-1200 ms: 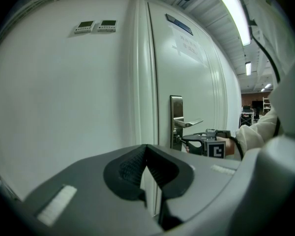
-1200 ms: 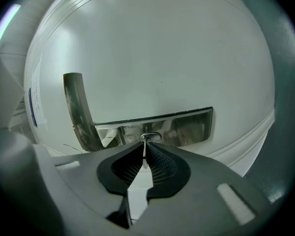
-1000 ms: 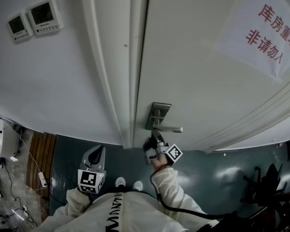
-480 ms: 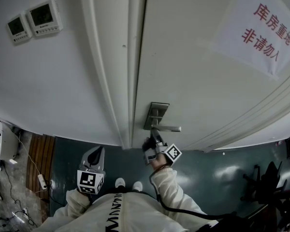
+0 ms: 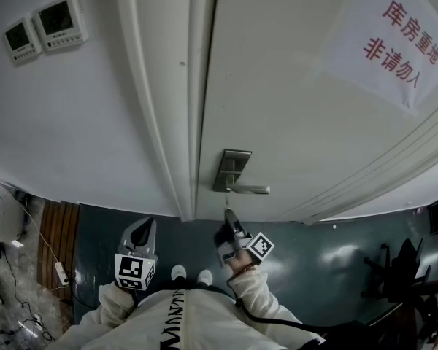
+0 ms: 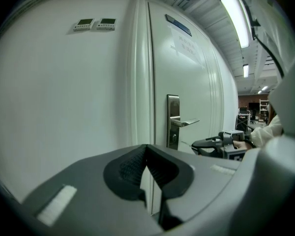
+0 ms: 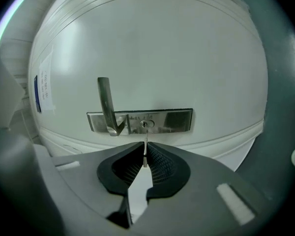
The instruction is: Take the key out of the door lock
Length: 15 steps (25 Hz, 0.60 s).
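A metal lock plate [image 5: 230, 168] with a lever handle [image 5: 250, 189] sits on the white door [image 5: 292, 86]. My right gripper [image 5: 229, 220] hangs just below it, a short way off the door, shut on the key [image 5: 227, 211]. In the right gripper view the thin key blade [image 7: 145, 150] sticks out from between the closed pads [image 7: 157, 162], its tip free in front of the keyhole [image 7: 146, 124]. My left gripper [image 5: 147, 228] is held low by the wall left of the door, shut, nothing in it; in its own view its jaws [image 6: 147, 149] meet at the tips.
Two wall thermostats [image 5: 40, 24] hang at upper left. A paper sign [image 5: 398, 39] with red print is on the door. The door frame [image 5: 168, 93] runs between wall and door. A white appliance [image 5: 0, 214] and cables lie on the floor at left, chairs [image 5: 401, 268] at right.
My right gripper has drawn back from the lock plate toward the person, and the key has come out of the keyhole with it. The left gripper has stayed where it was.
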Available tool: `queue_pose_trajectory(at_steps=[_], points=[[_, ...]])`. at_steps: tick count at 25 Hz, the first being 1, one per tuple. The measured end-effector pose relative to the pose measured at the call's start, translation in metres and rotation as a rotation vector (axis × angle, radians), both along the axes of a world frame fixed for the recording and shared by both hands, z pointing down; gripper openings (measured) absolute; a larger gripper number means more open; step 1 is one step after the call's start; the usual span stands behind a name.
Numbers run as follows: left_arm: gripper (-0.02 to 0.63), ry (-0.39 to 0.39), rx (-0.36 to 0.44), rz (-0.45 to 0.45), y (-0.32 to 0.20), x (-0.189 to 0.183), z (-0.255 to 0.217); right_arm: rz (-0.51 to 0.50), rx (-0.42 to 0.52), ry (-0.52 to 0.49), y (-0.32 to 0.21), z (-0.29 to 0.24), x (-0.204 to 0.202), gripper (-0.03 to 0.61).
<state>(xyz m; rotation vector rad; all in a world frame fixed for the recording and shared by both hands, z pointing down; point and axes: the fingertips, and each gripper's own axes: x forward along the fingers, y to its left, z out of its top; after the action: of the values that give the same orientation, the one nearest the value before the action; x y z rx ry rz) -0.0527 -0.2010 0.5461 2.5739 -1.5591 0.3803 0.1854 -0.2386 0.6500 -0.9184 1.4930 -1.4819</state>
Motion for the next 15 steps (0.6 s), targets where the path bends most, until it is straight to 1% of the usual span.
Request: queue_pose_trajectory(at_steps=[3,5,8,12,15], points=[[0.000,0.002,0.000,0.021,0.000,0.009,0.001,-0.012,0.010,0.074,0.013,-0.003,0.005,0.023],[0.000,0.004,0.003,0.033,-0.001,0.015,0.000,-0.020,0.021,0.151,0.019,-0.008,0.009,0.022],[0.000,0.008,0.011,0.043,-0.004,0.021,-0.003,-0.056,0.060,0.338,0.025,-0.023,0.011,0.023],[0.000,0.010,0.013,0.041,-0.006,0.020,-0.002,-0.102,0.085,0.588,0.032,-0.038,0.010,0.023],[0.000,0.012,0.015,0.037,-0.008,0.019,-0.002,-0.141,0.125,0.774,0.037,-0.051,0.005,0.023]])
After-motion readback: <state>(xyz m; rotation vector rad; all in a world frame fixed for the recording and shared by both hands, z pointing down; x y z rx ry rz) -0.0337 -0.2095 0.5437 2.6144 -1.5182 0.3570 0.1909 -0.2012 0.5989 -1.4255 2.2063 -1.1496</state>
